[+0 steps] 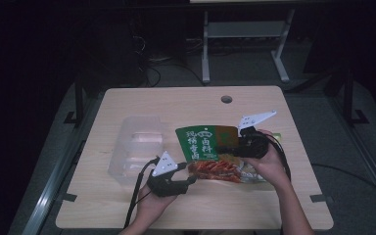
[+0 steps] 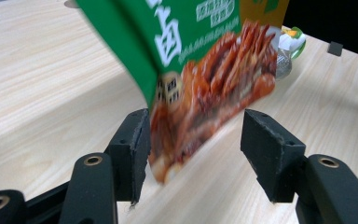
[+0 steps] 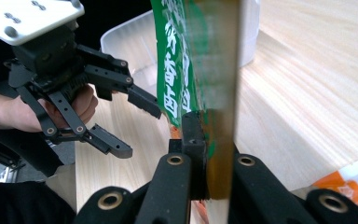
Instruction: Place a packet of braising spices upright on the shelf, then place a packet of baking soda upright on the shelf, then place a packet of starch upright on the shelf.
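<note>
A green snack packet [image 1: 206,143] with a red food picture is held up off the wooden table [image 1: 176,103]. My right gripper [image 1: 224,145] is shut on its right edge; in the right gripper view the jaws [image 3: 209,161] pinch the packet [image 3: 186,60] edge-on. My left gripper [image 1: 191,173] is open at the packet's lower left corner. In the left gripper view that corner [image 2: 191,135] hangs between the open jaws [image 2: 196,149], close to the left pad [image 2: 133,149]. The left gripper [image 3: 121,123] also appears open in the right gripper view.
A clear plastic container [image 1: 136,147] stands on the left of the table. More packets [image 1: 254,172] lie under the right hand, one orange [image 3: 349,186], one silver and green [image 2: 289,44]. A round hole [image 1: 226,99] marks the table's far side.
</note>
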Motion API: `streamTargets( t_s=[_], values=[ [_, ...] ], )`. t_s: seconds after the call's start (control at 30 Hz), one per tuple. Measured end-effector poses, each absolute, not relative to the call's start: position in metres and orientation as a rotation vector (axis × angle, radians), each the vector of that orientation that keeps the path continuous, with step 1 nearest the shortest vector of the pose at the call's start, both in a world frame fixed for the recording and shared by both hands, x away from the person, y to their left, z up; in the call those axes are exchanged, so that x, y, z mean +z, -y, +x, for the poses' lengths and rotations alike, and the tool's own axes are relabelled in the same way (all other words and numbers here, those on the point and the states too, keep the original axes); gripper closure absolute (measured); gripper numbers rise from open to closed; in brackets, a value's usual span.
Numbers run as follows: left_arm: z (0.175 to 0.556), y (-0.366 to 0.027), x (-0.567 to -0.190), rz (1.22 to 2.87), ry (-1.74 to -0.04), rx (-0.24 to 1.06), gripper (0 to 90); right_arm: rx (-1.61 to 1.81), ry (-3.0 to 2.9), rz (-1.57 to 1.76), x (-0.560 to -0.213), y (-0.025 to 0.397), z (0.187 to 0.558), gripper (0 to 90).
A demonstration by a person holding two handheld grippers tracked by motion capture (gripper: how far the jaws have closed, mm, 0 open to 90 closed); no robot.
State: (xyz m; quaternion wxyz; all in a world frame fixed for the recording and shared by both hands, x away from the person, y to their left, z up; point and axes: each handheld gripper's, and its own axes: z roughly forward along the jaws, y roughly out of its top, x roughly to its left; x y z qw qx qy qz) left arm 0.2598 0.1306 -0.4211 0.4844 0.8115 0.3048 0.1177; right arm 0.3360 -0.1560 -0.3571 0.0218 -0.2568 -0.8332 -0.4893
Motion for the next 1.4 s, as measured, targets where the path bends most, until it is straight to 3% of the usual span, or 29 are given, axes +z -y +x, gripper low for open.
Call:
streamTargets(
  t_s=[0.8,1.4],
  values=[
    [0.249,-0.133,-0.429,2.015,-0.666,0.24,33.0,-1.601,2.603,-0.826,-0.338,0.153,0.325,89.3],
    [0.244,-0.131,-0.425,2.023,-0.627,0.244,32.1,-1.544,2.634,-0.862,-0.331,0.134,0.335,89.4]
  ],
)
